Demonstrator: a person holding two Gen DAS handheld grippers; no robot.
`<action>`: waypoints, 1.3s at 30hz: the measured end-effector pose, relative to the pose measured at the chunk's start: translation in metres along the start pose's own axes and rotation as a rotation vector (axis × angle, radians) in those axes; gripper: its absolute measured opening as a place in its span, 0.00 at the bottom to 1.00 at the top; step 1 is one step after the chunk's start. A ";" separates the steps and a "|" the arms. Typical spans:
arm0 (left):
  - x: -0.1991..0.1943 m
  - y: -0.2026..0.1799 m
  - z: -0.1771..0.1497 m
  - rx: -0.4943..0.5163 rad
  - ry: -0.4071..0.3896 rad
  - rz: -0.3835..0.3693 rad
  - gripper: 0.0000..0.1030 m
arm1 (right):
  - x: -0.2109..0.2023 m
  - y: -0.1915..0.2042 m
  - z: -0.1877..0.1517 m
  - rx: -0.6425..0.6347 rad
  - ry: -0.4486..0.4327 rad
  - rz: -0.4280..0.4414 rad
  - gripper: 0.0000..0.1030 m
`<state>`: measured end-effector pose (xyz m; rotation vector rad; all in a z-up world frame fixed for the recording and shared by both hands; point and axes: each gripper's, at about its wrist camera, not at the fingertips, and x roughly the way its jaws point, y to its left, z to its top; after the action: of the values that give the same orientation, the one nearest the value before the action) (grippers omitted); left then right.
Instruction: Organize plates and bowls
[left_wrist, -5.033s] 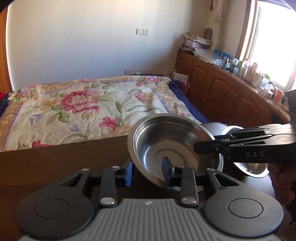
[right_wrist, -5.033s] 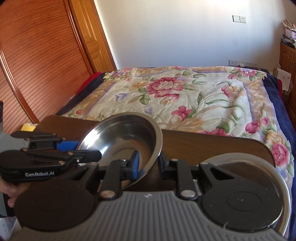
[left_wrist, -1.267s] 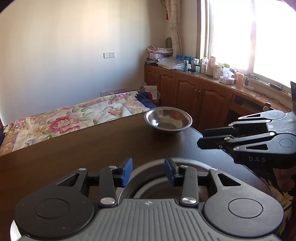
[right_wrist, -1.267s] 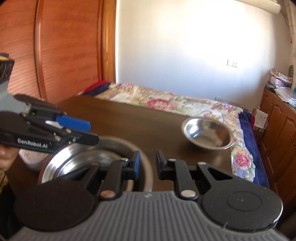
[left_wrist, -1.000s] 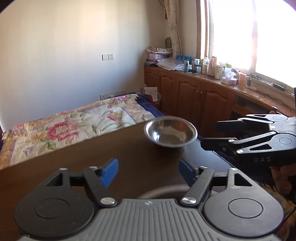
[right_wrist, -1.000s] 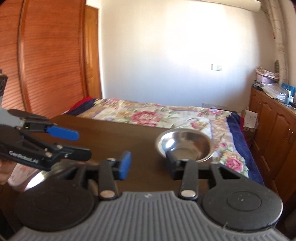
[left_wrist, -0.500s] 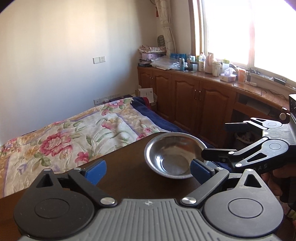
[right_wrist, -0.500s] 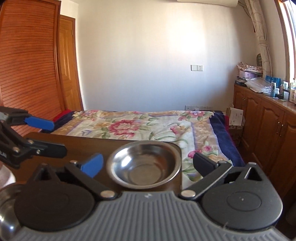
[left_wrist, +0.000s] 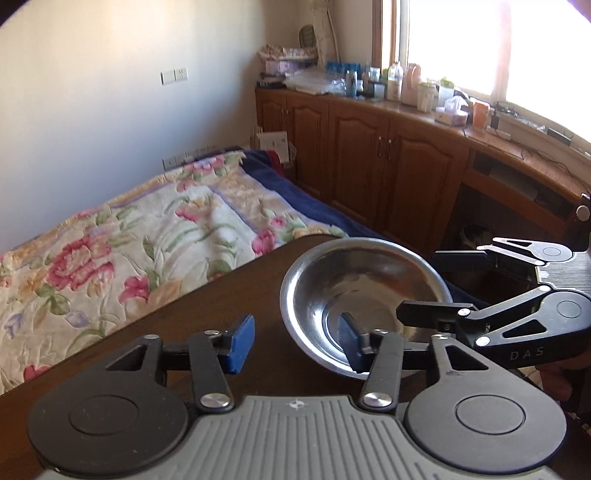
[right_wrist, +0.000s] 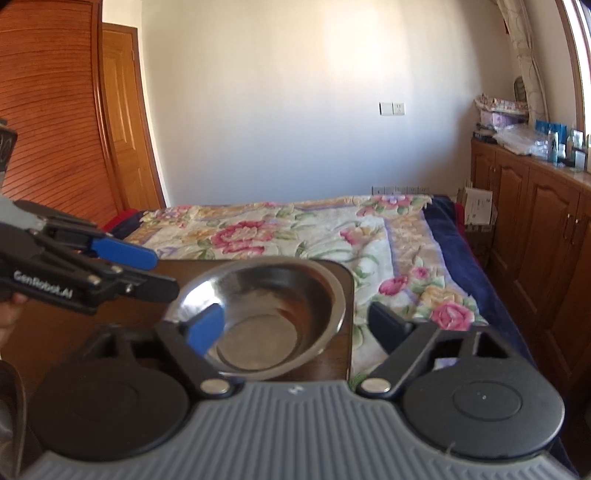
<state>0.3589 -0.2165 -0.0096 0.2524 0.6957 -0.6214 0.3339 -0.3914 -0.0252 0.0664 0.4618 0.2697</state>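
Left wrist view: a steel bowl (left_wrist: 364, 295) sat on the dark wood table (left_wrist: 207, 317) near its far corner, by the bed (left_wrist: 122, 236). The left tongs (left_wrist: 295, 338) had just been closing, and the bowl's near rim lay between the blue pads; the right-hand pad reached inside the bowl and the left-hand pad stood clear outside it, so no grip yet. The right tongs (left_wrist: 424, 280) came in from the side, with one finger over the bowl's rim and the other beyond it. No other plates or bowls showed in this view.

Right wrist view: the same bowl (right_wrist: 273, 314) sat at the table (right_wrist: 74, 332) corner, with the floral bed (right_wrist: 295, 229) behind. The right tongs (right_wrist: 295, 325) had just been narrowing but were still wide apart; the blue pad was over the bowl's near-left rim, the other finger was off past the table edge, and nothing was pinched. The left tongs (right_wrist: 162, 273) showed at the left, their tips at the bowl's left rim.

Progress, as a judgement: this bowl was not yet picked up or stacked and both tongs were only lining up on it, so gripping, carrying and placing it all remained. How many other dishes were sorted could not be told from here.
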 end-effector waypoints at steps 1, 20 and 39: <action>0.004 0.002 0.001 -0.007 0.016 -0.005 0.47 | 0.001 -0.001 -0.001 0.008 0.007 0.008 0.77; 0.023 0.008 0.004 -0.051 0.088 -0.019 0.19 | 0.003 -0.002 -0.002 0.081 0.065 0.069 0.45; 0.030 0.010 0.003 -0.042 0.107 -0.014 0.18 | 0.007 -0.003 -0.003 0.075 0.086 0.054 0.31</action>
<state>0.3841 -0.2234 -0.0272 0.2431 0.8135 -0.6093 0.3395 -0.3928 -0.0314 0.1413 0.5567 0.3091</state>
